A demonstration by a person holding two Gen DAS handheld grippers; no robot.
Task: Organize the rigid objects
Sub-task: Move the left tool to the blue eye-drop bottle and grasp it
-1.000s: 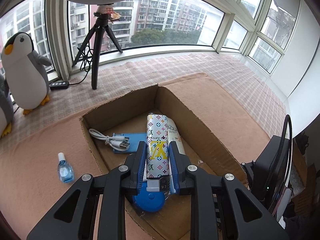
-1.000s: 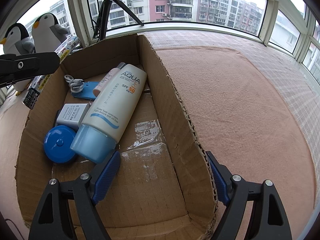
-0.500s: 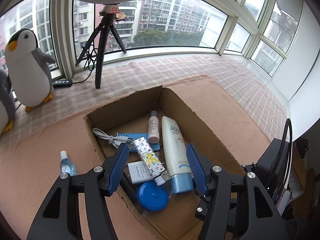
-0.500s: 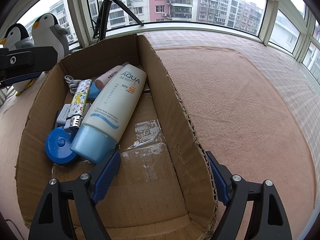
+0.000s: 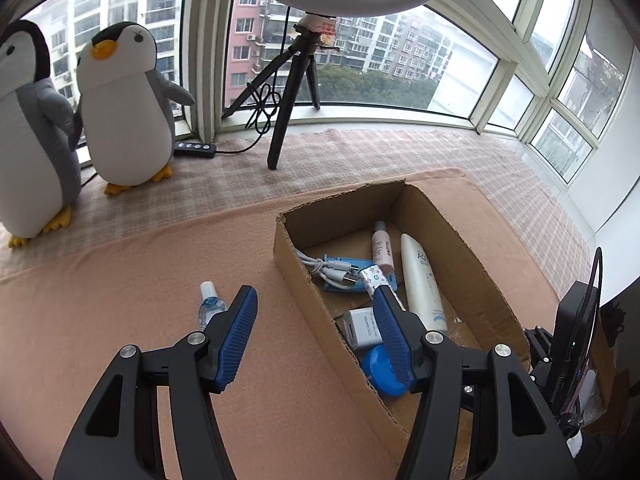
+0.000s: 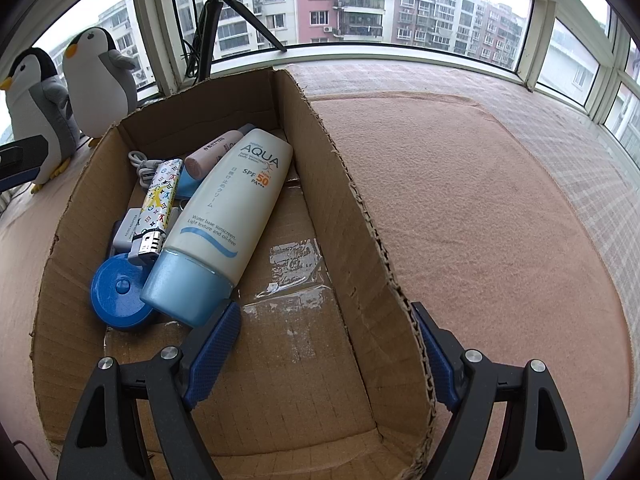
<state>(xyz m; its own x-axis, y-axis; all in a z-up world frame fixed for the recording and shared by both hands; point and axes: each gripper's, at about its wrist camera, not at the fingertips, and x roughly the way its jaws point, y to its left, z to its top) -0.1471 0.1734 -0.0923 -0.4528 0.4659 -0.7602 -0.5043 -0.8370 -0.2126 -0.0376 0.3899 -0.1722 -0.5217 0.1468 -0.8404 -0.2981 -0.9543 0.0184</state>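
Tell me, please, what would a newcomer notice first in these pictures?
Probably the cardboard box on the pink mat, holding a big white sunscreen tube with a patterned lighter beside it. Next, two plush penguins standing by the window. One small bottle lies outside the box, just ahead of the open left gripper.

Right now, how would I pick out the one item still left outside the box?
Start at the cardboard box on the peach mat. Just left of its left wall, alone on the mat, stands a small clear bottle of blue liquid with a white cap, partly behind the left gripper; everything else lies inside.
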